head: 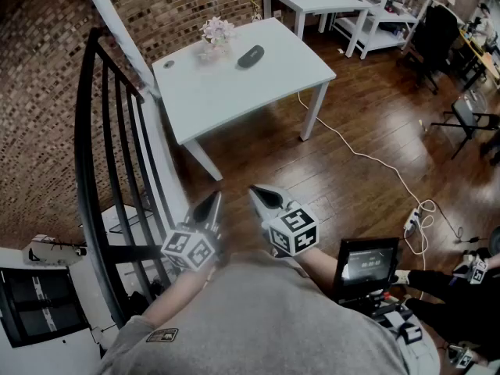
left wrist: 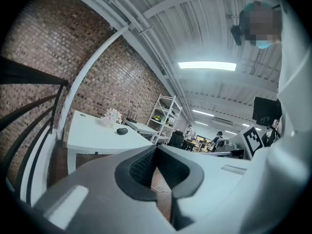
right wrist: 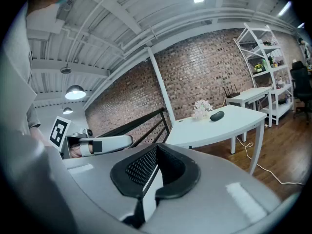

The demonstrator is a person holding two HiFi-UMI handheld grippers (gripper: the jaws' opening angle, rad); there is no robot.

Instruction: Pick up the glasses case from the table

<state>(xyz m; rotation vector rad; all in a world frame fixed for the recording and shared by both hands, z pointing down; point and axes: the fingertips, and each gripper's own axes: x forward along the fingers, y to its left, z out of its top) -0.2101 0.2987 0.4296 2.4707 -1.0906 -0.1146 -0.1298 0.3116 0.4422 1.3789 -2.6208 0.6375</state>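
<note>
- Left gripper [head: 211, 206] and right gripper [head: 264, 198] are close to the person's chest, jaws pressed together, empty.
- Glasses case [head: 250, 55] lies on the white tabletop [head: 234, 96] near the flowers [head: 216, 31], well apart from both grippers.

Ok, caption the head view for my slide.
Left tongs and right tongs, both shut and empty, held far from the glasses case beside flowers on the white table.

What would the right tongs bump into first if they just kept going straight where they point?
Probably the table, at its nearest corner or the leg below it. The right tongs have only open air before that, though depth is unclear and they might dip to the floor first.
</note>
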